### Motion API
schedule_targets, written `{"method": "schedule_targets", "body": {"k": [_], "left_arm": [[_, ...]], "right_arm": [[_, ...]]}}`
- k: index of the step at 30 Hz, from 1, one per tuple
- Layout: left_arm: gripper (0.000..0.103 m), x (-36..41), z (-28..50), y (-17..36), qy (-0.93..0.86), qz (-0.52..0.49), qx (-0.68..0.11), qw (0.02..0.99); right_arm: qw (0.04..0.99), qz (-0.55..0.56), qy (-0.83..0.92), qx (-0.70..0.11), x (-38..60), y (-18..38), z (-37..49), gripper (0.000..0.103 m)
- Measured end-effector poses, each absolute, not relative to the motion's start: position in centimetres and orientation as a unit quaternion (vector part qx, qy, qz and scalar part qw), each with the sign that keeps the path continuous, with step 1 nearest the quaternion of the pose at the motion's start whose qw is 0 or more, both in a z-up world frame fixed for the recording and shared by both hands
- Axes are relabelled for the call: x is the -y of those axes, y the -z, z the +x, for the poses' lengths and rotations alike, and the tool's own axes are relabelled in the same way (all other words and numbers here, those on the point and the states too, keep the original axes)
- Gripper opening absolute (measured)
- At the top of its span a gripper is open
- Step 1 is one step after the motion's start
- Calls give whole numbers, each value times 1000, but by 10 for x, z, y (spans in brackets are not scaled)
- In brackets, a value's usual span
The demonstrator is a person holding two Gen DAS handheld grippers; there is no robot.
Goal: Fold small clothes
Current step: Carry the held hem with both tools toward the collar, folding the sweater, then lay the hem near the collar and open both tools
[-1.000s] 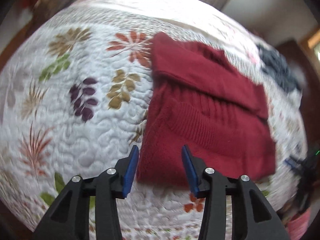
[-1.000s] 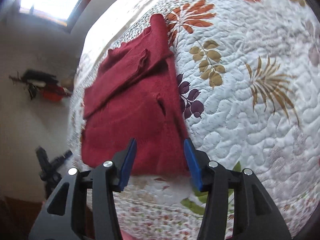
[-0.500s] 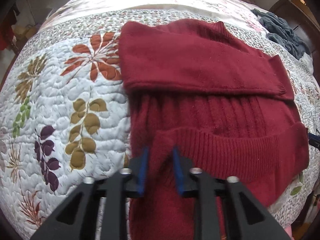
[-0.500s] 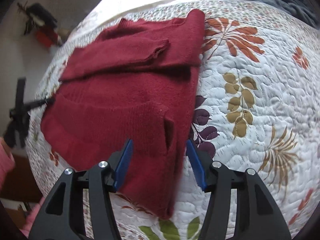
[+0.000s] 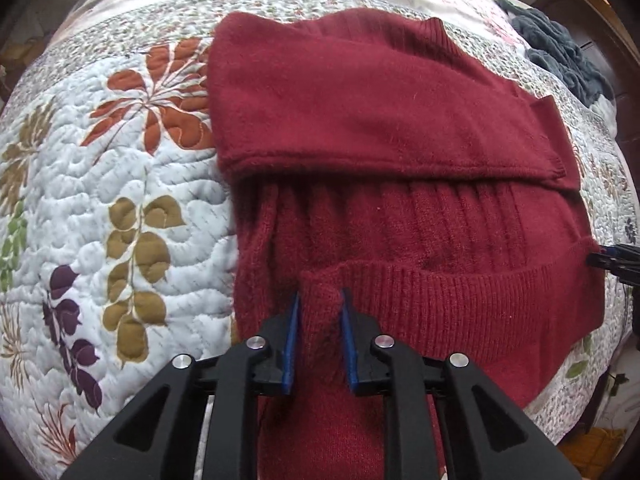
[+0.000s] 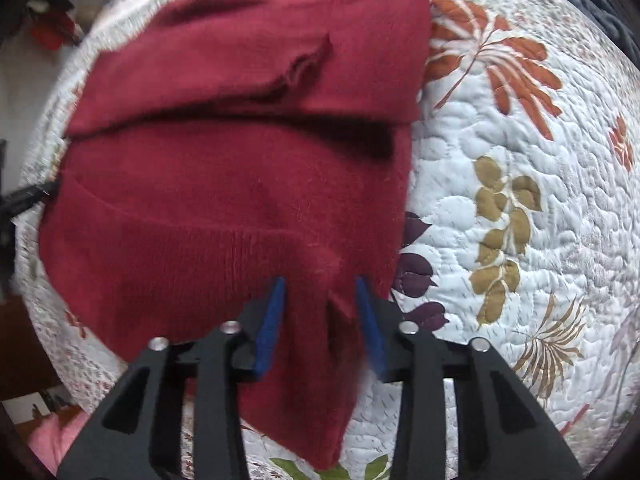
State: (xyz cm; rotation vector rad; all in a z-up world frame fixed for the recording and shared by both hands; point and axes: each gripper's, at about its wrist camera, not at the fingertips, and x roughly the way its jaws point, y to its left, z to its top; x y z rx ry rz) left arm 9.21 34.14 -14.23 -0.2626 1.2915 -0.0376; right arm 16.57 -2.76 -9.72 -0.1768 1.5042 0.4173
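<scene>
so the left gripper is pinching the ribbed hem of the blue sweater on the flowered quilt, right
Not quite: the sweater is dark red, not blue. The left wrist view shows the left gripper pinching its ribbed hem on the flowered quilt. The only bluish clothing is a grey-blue heap at the far edge.

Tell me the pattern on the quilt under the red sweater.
White quilted bedspread printed with orange, olive, purple and green leaf sprigs; clearest in the left wrist view.

Home bedroom: quilted floral bedspread (image 5: 132,184), dark wooden furniture (image 5: 576,4).
</scene>
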Motion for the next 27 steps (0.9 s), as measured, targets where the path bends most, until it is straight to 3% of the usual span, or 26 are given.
{"method": "schedule_targets", "body": {"k": [1,3,8,18,27], "left_arm": [[15,-344,91,141,16,-129,-599,790],[9,-344,87,136,13,-135,-596,792],[6,-342,73,117,25,-127,-569,812],[5,-359,48,64,-5,-203,-476,855],[5,-371,102,3,-35,-214,-380,899]], "right_arm": [[704,-74,-187,-681,25,98,165,17],[706,-68,-178,-682,21,95,160,6],[725,-24,-157,-670,27,76,148,5],[754,100,-176,-625,76,19,154,5],[789,103,-210,-568,62,-27,228,5]]}}
